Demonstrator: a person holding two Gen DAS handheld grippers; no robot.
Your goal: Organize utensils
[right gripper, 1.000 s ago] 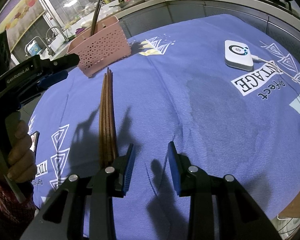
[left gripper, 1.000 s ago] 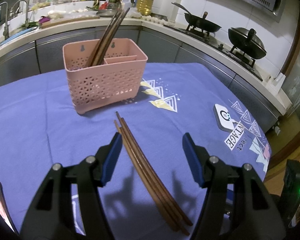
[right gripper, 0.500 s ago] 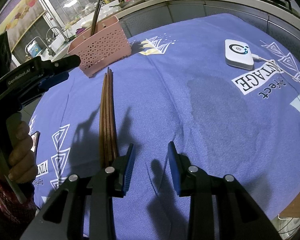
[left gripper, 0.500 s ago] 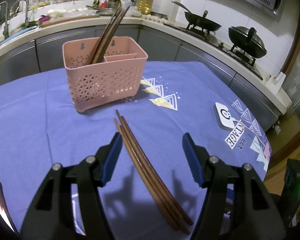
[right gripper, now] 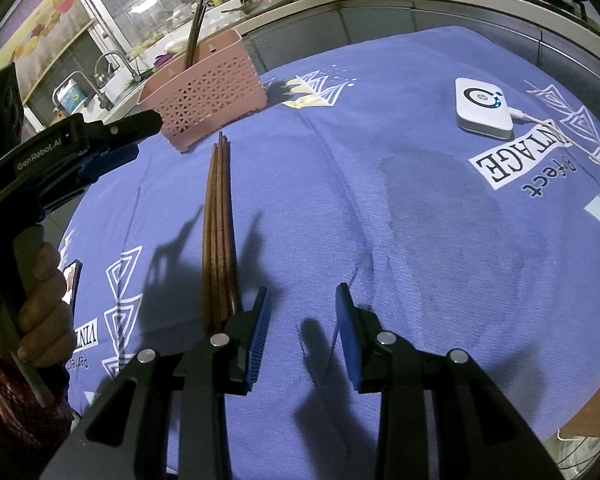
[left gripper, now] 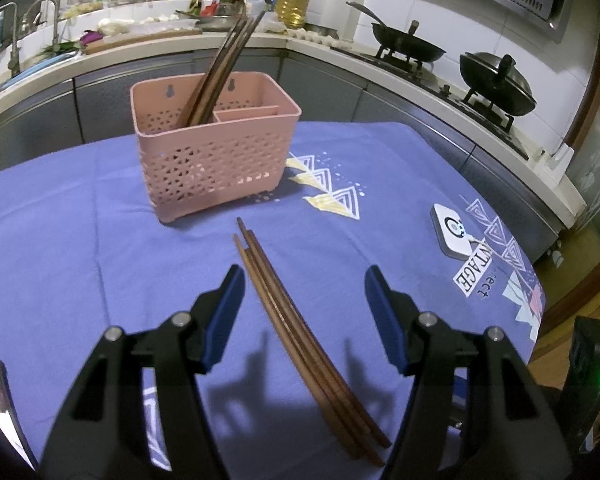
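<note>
Nothing moved: left claw (left gripper: pixel 304 300) spread over chopsticks (left gripper: pixel 300 328), right claw (right gripper: pixel 302 332) spread, empty. Risk: bundle scattering if pinched unevenly.

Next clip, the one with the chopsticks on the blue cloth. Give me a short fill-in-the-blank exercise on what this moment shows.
1. The loose chopsticks lie flat on the ____ tablecloth.
2. The chopsticks already stored stand in the ____ basket.
3. The left gripper is ____, its jaws on either side of the loose chopsticks without touching them.
4. The white device lies on the cloth with a ____ plugged into it.

Missing words: blue; pink; open; cable
</note>
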